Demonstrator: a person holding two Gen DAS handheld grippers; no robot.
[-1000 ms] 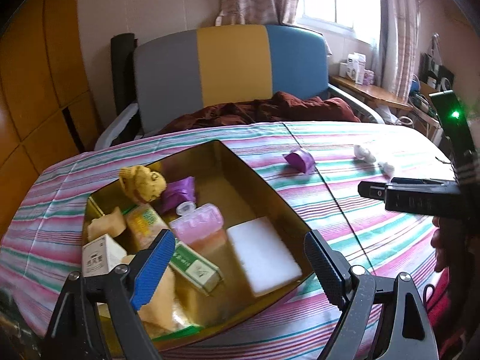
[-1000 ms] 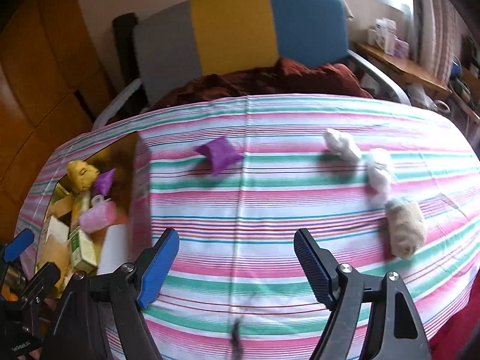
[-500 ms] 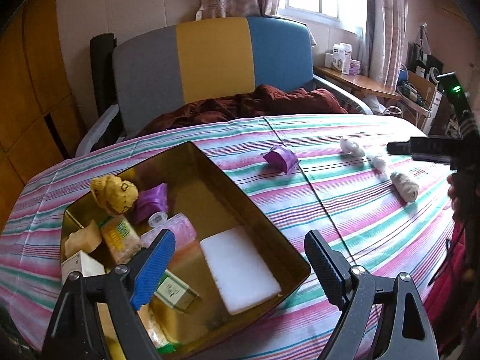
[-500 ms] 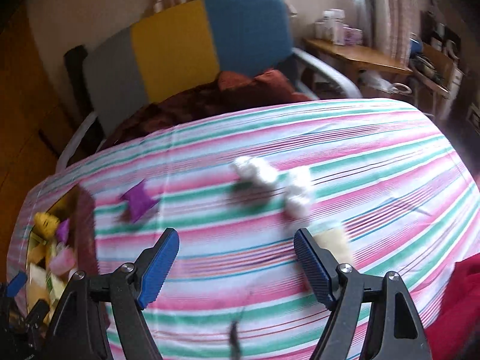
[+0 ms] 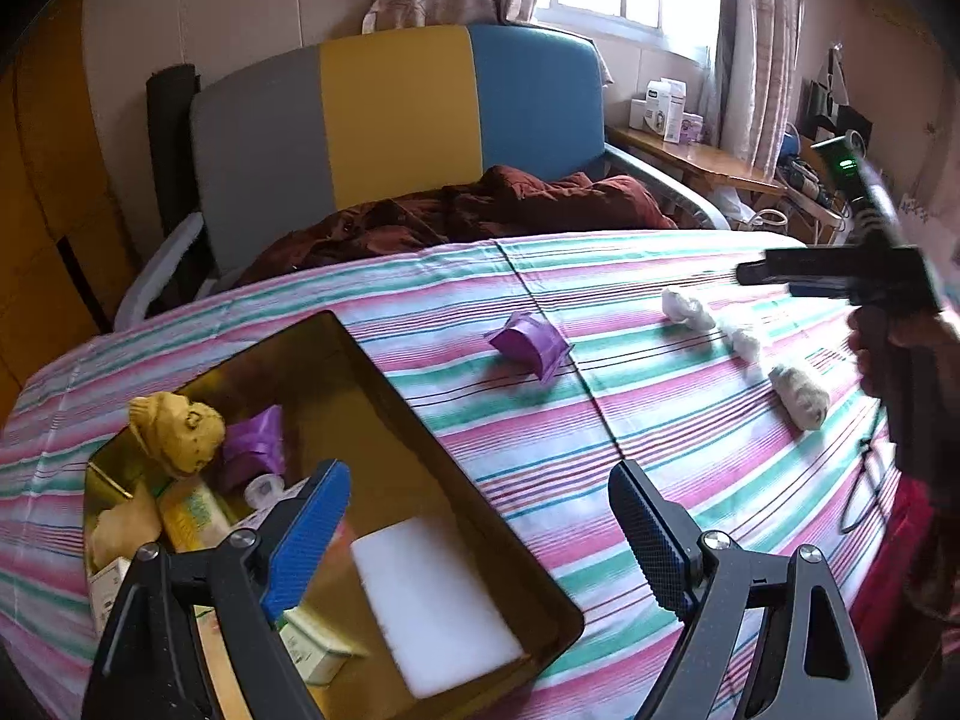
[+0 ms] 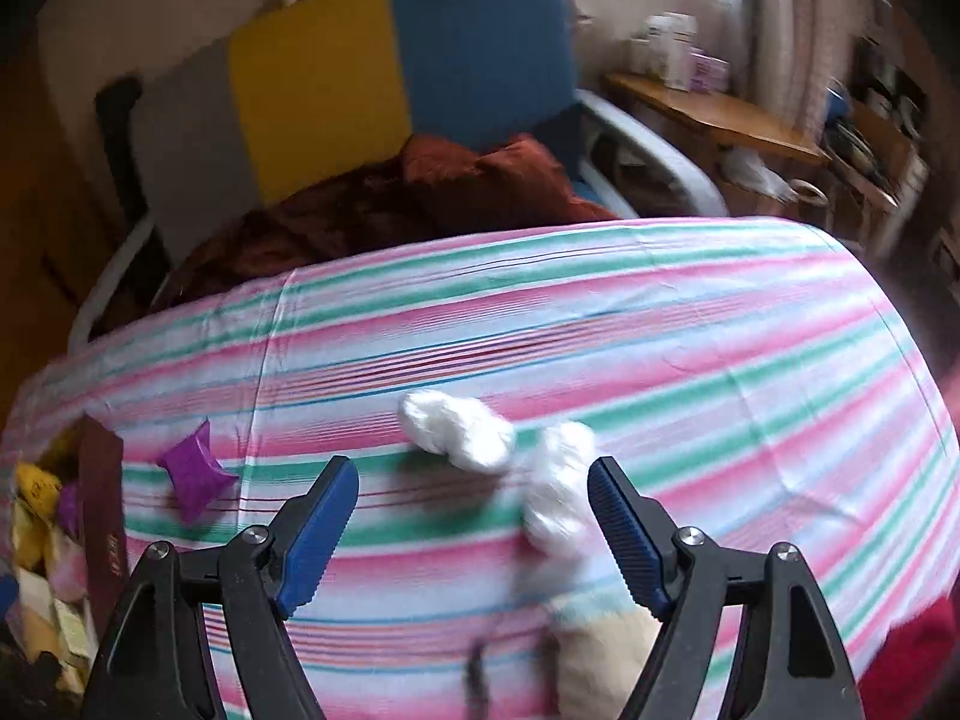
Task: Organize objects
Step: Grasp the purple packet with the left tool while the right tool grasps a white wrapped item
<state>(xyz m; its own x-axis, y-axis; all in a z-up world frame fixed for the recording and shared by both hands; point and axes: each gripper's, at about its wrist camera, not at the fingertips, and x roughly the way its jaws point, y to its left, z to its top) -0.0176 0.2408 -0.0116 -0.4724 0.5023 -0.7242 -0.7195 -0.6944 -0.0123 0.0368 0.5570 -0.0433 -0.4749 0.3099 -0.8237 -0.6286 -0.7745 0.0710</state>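
Between the wide-spread fingers of the right gripper [image 6: 471,525], toward 1 o'clock, lies a white fluffy cotton wad [image 6: 555,495]; the left gripper [image 5: 477,531] hangs wide over the gold metal tray [image 5: 384,384].

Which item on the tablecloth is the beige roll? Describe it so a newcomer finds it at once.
Start at the striped tablecloth and skip the gold tray on its left. Near the right edge three small bundles lie in a row; the beige roll is the nearest of them. Its two neighbours are bright white, while it is tan.
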